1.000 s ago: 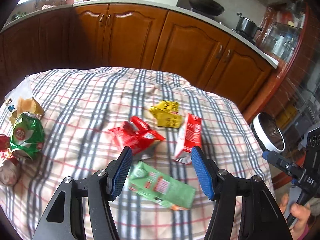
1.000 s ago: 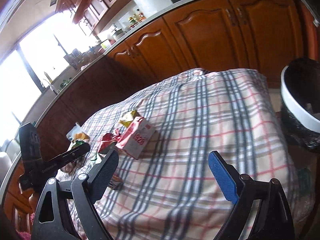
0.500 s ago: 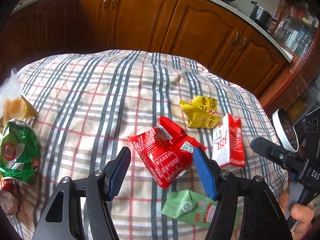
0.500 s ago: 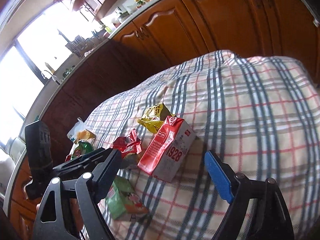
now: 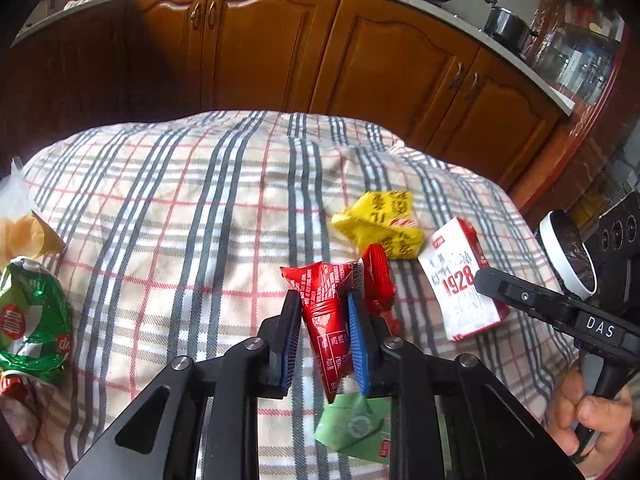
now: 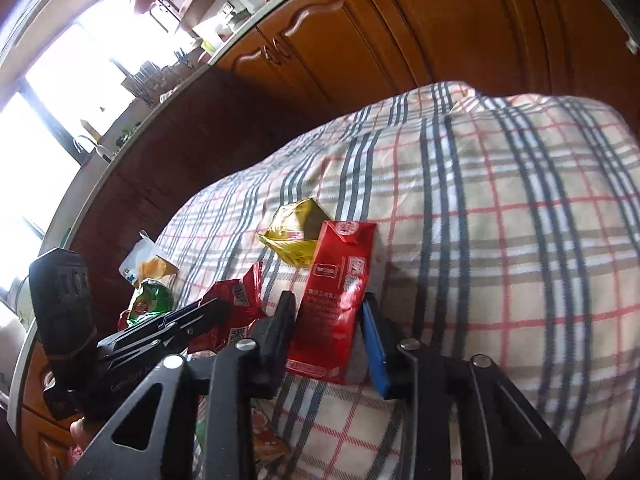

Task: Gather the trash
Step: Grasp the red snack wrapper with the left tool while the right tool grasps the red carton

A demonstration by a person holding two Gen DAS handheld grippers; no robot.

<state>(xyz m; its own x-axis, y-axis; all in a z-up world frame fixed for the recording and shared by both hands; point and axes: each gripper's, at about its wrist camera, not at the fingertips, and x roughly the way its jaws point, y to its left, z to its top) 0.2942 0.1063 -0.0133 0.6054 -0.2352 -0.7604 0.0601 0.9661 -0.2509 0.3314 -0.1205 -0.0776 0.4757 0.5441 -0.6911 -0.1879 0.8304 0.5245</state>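
Note:
On the plaid tablecloth (image 5: 180,200) my left gripper (image 5: 322,300) is closing, its blue pads pinching a crumpled red snack wrapper (image 5: 316,280). The wrapper stands up between the fingers. In the right wrist view my right gripper (image 6: 328,300) is also closing, with a red milk carton (image 6: 336,272) between its fingers and both pads against the carton's sides. The left wrist view shows the same carton (image 5: 460,276) with "1928" on its white face, lying to the right of the wrapper.
A yellow wrapper (image 5: 384,224) lies just beyond the carton and a green carton (image 5: 356,428) under my left gripper. A green foil bag (image 5: 32,320) and a clear bag (image 5: 20,228) sit at the left edge. A white-rimmed bin (image 5: 560,256) stands right of the table; wooden cabinets behind.
Both grippers moved forward and down over the trash and went from wide open to closed, the left onto the red wrapper, the right onto the red carton.

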